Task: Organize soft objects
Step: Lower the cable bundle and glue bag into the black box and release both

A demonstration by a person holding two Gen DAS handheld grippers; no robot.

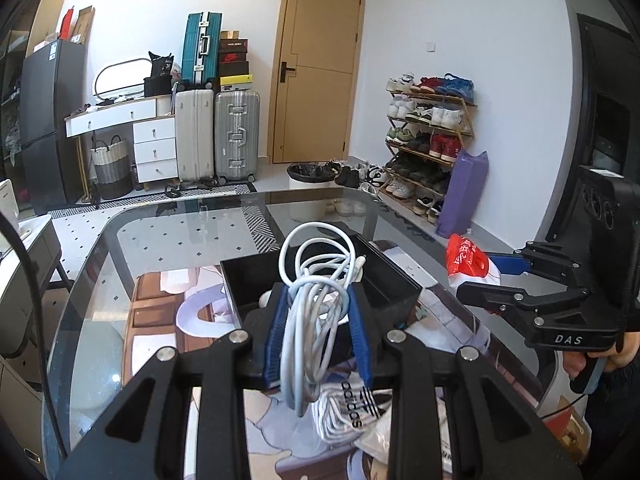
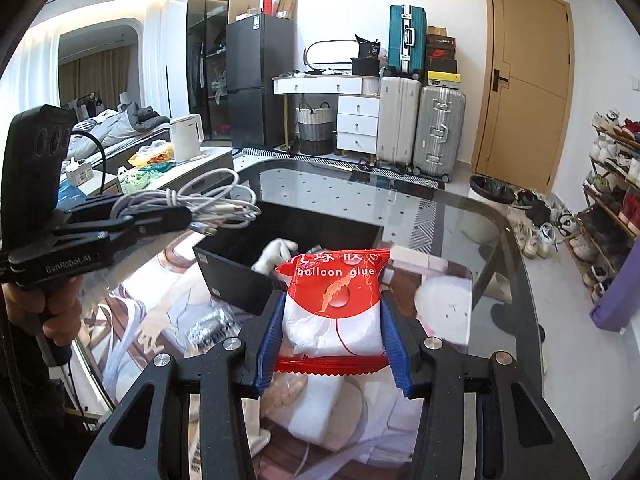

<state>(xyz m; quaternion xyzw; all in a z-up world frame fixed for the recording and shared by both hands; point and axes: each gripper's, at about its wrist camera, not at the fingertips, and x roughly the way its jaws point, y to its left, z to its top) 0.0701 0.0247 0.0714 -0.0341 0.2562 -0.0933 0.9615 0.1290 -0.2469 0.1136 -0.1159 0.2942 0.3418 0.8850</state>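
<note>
A white cable bundle point(image 1: 316, 304) sits between the blue ribbed pads point(image 1: 280, 332) of the black left gripper point(image 1: 318, 334); at 6 o'clock below it, white socks point(image 1: 348, 408) carry a black three-stripe logo. The black right gripper point(image 2: 330, 342), also blue-padded, frames a red-and-white packet point(image 2: 334, 300) with white lettering. At 12 o'clock from the packet stands a black box point(image 2: 296, 236) on the dark glass table point(image 2: 460, 216). Behind: a tan door point(image 2: 524, 80), a teal suitcase point(image 2: 406, 38), a floor speckled with dark diamonds point(image 1: 180, 236).

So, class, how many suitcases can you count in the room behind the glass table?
3. A white suitcase and a silver suitcase stand side by side on the floor; a teal suitcase stands on top of them. Others may be hidden.
</note>
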